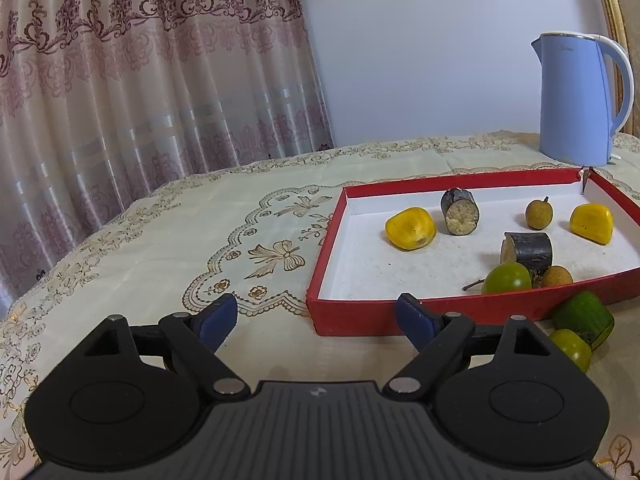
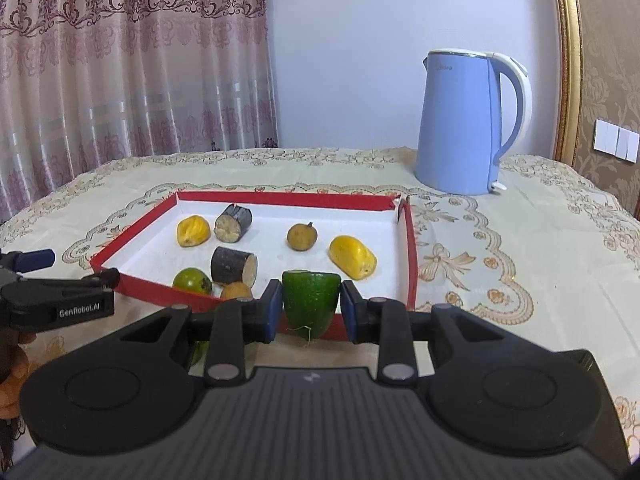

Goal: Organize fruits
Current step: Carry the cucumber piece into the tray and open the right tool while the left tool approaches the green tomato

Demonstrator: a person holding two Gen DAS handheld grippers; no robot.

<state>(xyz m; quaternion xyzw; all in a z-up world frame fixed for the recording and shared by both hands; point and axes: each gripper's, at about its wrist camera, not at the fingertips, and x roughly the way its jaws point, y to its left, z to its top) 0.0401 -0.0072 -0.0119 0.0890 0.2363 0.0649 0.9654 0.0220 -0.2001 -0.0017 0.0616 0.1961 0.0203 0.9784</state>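
My right gripper (image 2: 310, 304) is shut on a green cut fruit chunk (image 2: 311, 300), held just in front of the red tray's (image 2: 280, 199) near wall. That chunk (image 1: 584, 318) shows at the right of the left wrist view, above a small green round fruit (image 1: 572, 346) on the cloth. My left gripper (image 1: 316, 312) stands open and empty at the tray's (image 1: 384, 188) front left corner. Inside the tray lie two yellow pieces (image 1: 410, 228), two dark cane sections (image 1: 460, 211), two brown longans (image 1: 539, 214) and a green round fruit (image 1: 506, 279).
A blue electric kettle (image 2: 460, 120) stands behind the tray at the back right. An embroidered cream tablecloth (image 1: 200, 240) covers the table, and a patterned curtain (image 1: 140, 80) hangs behind its left side. A hand (image 2: 16, 360) holds the left gripper (image 2: 70, 268) at the left edge.
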